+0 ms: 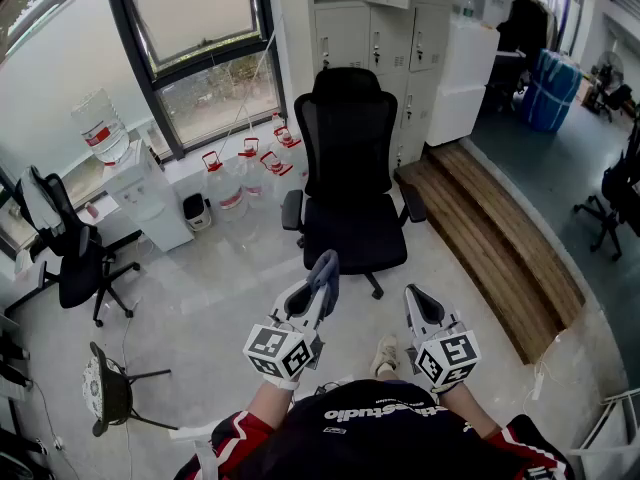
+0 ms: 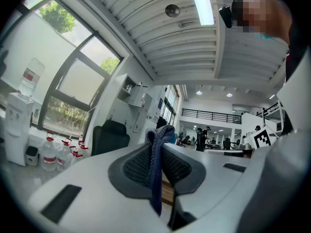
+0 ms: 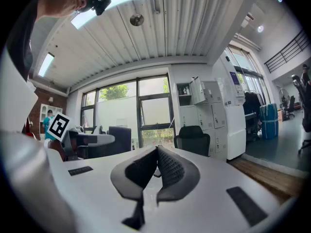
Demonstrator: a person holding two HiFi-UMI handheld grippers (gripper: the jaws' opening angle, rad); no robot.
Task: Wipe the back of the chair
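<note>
A black office chair with a mesh back stands ahead of me, its seat facing me; it also shows small and far in the left gripper view and the right gripper view. My left gripper is shut on a grey-blue cloth, which hangs pinched between the jaws. It is held short of the chair's seat. My right gripper is shut with nothing in it, level with the left one and to its right.
Water jugs stand by the window left of the chair. A water dispenser, another black chair and a stool are to the left. A wooden platform runs along the right, with lockers behind the chair.
</note>
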